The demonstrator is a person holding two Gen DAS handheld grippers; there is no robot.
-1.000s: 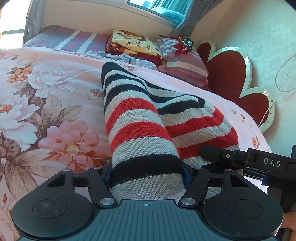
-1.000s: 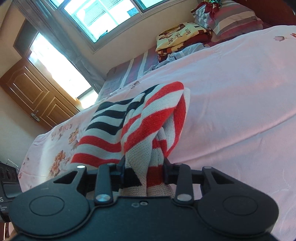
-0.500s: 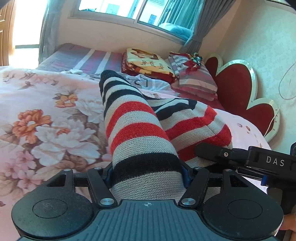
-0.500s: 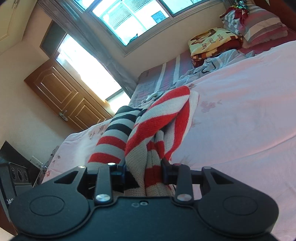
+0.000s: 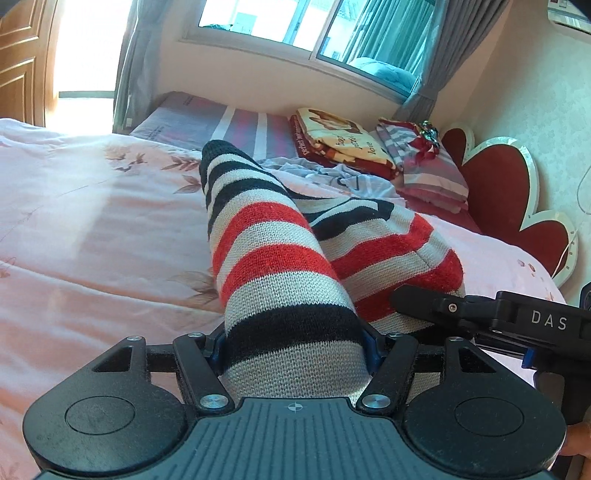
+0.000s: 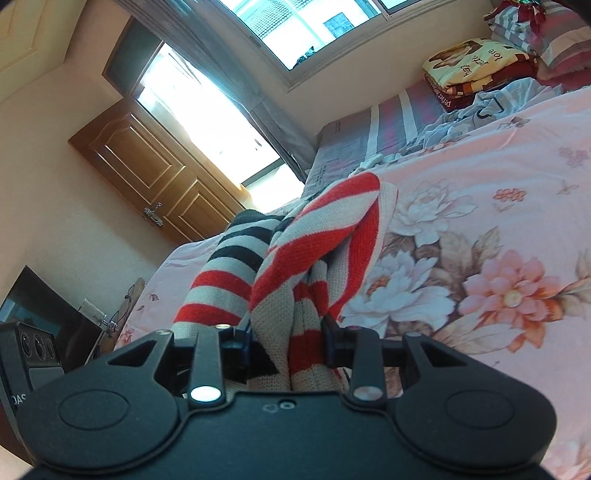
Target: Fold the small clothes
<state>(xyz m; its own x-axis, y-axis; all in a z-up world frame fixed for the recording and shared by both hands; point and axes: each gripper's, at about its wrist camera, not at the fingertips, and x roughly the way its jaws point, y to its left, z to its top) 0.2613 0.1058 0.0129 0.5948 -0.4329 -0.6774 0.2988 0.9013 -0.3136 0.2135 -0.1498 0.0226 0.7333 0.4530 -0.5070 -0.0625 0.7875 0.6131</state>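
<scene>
While both the left gripper (image 5: 295,354) and right gripper (image 6: 288,343) clamp the striped sweater (image 5: 273,266), only the right view shows the door (image 6: 147,177).

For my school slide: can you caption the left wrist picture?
Left gripper shut on a striped knit garment above a pink floral bedspread.

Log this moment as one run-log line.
left hand-held gripper: shut on striped knit garment | right hand-held gripper: shut on it | garment: bunched above floral bedspread

Bright window (image 5: 295,22) glare, fisheye-bent edges, sharp focus
</scene>
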